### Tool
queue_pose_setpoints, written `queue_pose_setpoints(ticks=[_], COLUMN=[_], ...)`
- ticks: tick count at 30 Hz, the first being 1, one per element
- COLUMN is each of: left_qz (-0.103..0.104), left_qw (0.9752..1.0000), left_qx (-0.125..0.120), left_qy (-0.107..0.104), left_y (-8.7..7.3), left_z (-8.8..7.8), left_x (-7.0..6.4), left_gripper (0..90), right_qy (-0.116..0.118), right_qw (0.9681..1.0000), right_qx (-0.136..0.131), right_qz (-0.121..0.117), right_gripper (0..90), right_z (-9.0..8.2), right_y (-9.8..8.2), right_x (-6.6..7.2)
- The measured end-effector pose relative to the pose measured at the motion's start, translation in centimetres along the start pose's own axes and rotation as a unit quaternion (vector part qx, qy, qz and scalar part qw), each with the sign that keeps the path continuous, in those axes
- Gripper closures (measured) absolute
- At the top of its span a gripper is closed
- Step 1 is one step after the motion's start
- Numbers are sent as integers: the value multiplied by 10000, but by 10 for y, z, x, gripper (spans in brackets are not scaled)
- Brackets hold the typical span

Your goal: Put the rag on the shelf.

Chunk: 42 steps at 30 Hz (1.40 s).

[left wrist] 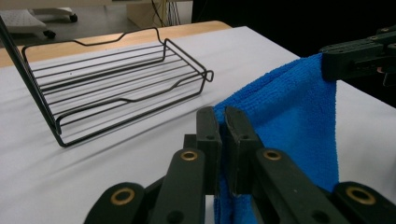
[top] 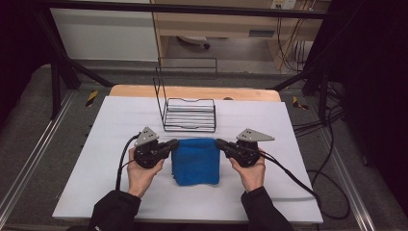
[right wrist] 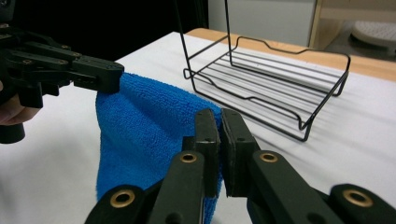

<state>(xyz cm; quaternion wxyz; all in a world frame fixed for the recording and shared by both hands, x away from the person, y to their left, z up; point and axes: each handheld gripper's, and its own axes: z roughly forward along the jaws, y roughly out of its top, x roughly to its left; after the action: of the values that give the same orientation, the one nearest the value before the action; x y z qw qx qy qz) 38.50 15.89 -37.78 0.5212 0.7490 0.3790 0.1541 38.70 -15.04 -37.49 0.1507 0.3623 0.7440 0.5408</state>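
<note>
A blue cloth (top: pixel 196 160) hangs folded between both grippers above the white table cover (top: pixel 106 120). My left gripper (top: pixel 175 144) is shut on its far left corner, and my right gripper (top: pixel 219 143) is shut on its far right corner. In the left gripper view the jaws pinch the blue cloth (left wrist: pixel 289 116) at my left gripper (left wrist: pixel 223 116), with the other gripper holding the far corner at the upper right. In the right gripper view my right gripper (right wrist: pixel 220 119) clamps the blue cloth (right wrist: pixel 140 126), whose lower edge drapes down toward the table.
A black wire rack (top: pixel 188 114) with a tall back frame stands just beyond the cloth, also seen as wire rack (left wrist: pixel 116 84) and wire rack (right wrist: pixel 275 79). The wooden table edge (top: pixel 192 91) lies behind it. Cables (top: pixel 298 178) trail to the right.
</note>
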Motion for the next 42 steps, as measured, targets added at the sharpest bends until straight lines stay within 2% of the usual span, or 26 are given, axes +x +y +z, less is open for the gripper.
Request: queue_pose_setpoints(ticks=[6, 22, 35, 42], left_qz=[61, 142, 206, 265], left_qw=[9998, 9989, 9966, 9946], left_qx=[-192, -454, -798, -999], left_qy=[15, -13, 31, 48], left_y=[7, 18, 40, 53], left_z=[-7, -16, -27, -31], left_x=[-5, -10, -9, -7], left_gripper=[851, 852, 852, 851], right_qy=[-36, -76, -203, -313], right_qw=[9998, 9984, 9947, 9923], right_qx=[-146, -465, -870, -1037], right_qz=[-128, -317, -501, -606], right_gripper=[869, 870, 870, 870], right_z=[-7, -19, -26, -26], right_y=[7, 19, 43, 55], right_x=[5, 12, 21, 22])
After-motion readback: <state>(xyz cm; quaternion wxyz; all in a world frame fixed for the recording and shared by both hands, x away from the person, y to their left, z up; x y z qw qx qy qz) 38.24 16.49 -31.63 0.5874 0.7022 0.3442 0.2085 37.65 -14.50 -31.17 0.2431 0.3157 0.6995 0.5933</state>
